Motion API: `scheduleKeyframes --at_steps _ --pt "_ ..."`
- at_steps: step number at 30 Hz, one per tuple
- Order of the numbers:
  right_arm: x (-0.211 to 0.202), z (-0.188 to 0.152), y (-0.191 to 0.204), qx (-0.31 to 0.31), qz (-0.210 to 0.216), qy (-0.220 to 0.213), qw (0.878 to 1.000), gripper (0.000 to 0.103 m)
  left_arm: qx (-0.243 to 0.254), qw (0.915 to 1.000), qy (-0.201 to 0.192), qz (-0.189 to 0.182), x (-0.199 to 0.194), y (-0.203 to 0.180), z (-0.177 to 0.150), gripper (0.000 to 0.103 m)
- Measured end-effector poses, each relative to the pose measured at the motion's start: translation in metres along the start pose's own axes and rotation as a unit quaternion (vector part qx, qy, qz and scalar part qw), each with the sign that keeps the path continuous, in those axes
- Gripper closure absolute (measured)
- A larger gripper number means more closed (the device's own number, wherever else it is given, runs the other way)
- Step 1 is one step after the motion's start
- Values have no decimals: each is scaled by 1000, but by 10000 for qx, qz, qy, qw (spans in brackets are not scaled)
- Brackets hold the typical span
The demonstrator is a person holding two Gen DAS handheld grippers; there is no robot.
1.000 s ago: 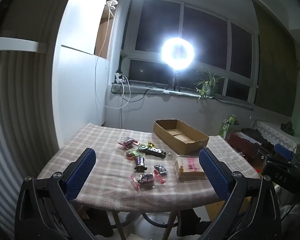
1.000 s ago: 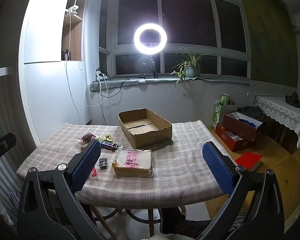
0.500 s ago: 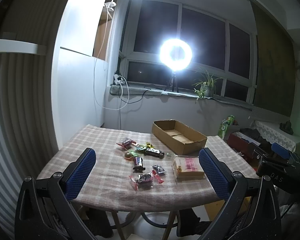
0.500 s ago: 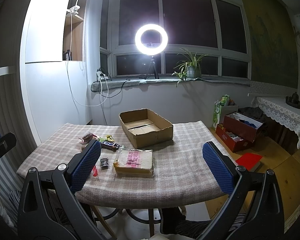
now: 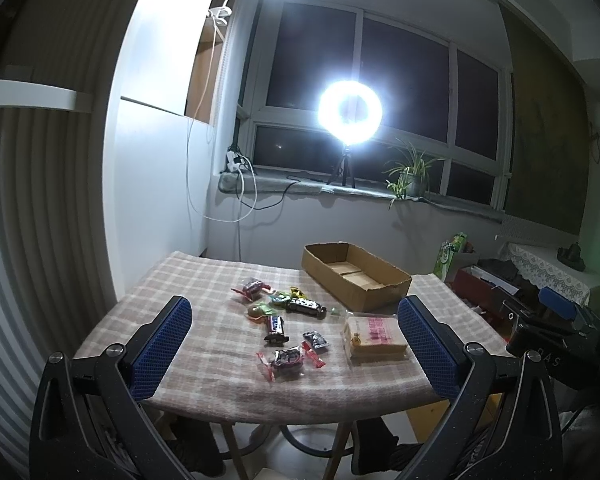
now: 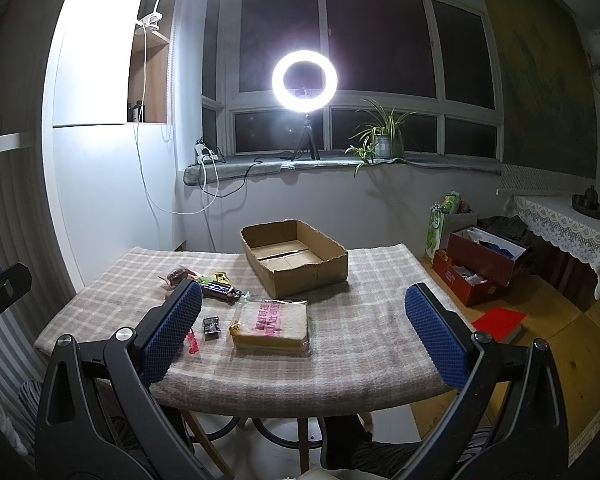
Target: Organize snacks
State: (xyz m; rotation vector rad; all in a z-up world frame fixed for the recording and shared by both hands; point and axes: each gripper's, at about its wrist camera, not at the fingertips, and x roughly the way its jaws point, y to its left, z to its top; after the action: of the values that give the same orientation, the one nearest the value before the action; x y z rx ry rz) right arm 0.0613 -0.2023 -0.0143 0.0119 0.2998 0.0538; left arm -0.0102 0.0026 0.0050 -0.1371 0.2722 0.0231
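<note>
An open empty cardboard box (image 5: pixel 356 274) (image 6: pixel 296 256) stands at the far middle of the checked tablecloth (image 5: pixel 204 320) (image 6: pixel 360 320). Several small wrapped snacks (image 5: pixel 284 320) lie in a loose group left of it. A large flat clear pack with pink print (image 6: pixel 272 324) (image 5: pixel 374 336) lies in front of the box. My left gripper (image 5: pixel 294 346) is open and empty, held back from the table's near edge. My right gripper (image 6: pixel 302 330) is open and empty, also short of the near edge.
A ring light (image 6: pixel 304 78) on a tripod and a potted plant (image 6: pixel 384 136) stand on the window sill behind the table. Red boxes (image 6: pixel 480 264) sit on the floor to the right. The other gripper shows at the right edge of the left wrist view (image 5: pixel 552 320).
Both grippers have drifted slightly nearer the table; the snacks and box appear a little larger. Nothing on the table moved and both grippers stayed open.
</note>
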Motion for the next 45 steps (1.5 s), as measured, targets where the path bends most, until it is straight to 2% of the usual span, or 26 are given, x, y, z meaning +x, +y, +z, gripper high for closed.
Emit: scheduleKeyframes --at_steps 36,45 --pt "-1 4 6 -23 16 1 10000 0 -2 10000 -28 -18 -3 1 -3 1" --pt "26 -2 6 -95 76 170 9998 0 -49 10000 72 -18 4 8 -5 1"
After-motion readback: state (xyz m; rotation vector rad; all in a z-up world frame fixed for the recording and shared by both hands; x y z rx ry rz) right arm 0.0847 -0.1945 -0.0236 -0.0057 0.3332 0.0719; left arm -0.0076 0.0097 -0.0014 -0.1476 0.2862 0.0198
